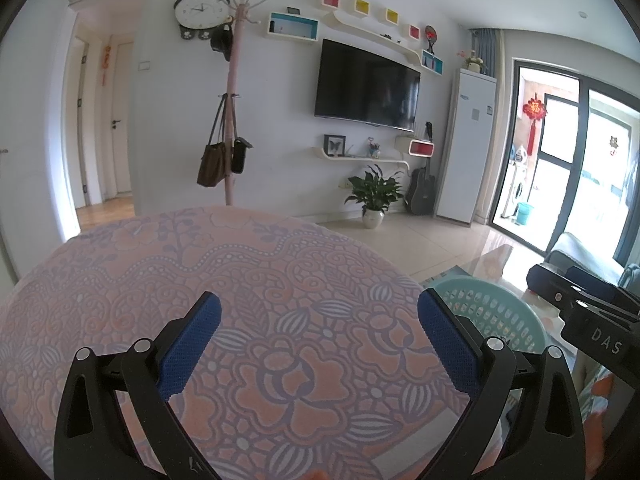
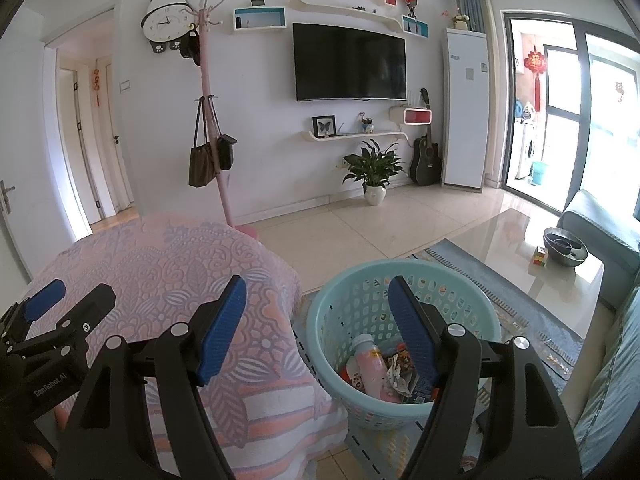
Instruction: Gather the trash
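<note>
A light teal plastic basket (image 2: 332, 308) stands on the floor beside a surface draped in a pink and purple patterned cloth (image 2: 160, 264). Inside it lie a pink bottle (image 2: 370, 368) and crumpled wrappers (image 2: 400, 368). My right gripper (image 2: 316, 320) hovers open between the cloth's edge and the basket, its jaws holding nothing. My left gripper (image 1: 318, 340) is open above the patterned cloth (image 1: 240, 280), also empty. In the left wrist view the basket (image 1: 492, 308) shows at the right, just past the cloth's edge. No loose trash shows on the cloth.
A glass coffee table (image 2: 500, 240) with a dark bowl (image 2: 564, 246) and a small cube stands to the right, a grey sofa (image 2: 600, 224) beyond it. A blue rug (image 2: 520, 312) lies under the basket. A coat rack (image 2: 208, 120), potted plant (image 2: 374, 172) and guitar line the far wall.
</note>
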`<control>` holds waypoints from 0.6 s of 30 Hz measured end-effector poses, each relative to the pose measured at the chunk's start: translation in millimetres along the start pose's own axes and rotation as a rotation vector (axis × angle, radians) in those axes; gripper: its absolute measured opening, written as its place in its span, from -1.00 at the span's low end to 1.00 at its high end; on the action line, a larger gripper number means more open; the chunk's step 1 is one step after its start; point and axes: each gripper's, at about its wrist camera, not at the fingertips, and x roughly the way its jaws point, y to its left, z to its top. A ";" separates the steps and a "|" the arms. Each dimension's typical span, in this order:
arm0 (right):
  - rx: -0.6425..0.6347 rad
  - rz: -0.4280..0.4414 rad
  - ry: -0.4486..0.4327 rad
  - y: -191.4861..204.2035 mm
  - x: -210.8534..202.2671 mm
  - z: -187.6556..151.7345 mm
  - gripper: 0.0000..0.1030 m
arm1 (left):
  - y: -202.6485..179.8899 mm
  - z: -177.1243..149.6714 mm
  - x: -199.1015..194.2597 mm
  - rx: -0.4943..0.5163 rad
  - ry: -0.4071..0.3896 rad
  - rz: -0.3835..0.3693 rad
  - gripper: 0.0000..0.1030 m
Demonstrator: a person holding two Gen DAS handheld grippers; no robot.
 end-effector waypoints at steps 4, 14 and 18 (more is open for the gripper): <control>-0.002 0.002 0.001 -0.1 1.1 -0.4 0.35 | -0.3 0.3 -0.2 0.000 0.001 0.001 0.85; -0.002 0.001 -0.001 -2.6 -0.6 0.6 0.35 | -0.2 -0.4 0.4 0.003 0.002 0.002 0.85; 0.000 0.000 0.000 -5.2 -1.4 1.4 0.35 | -0.8 -3.0 1.0 0.002 0.005 0.005 0.85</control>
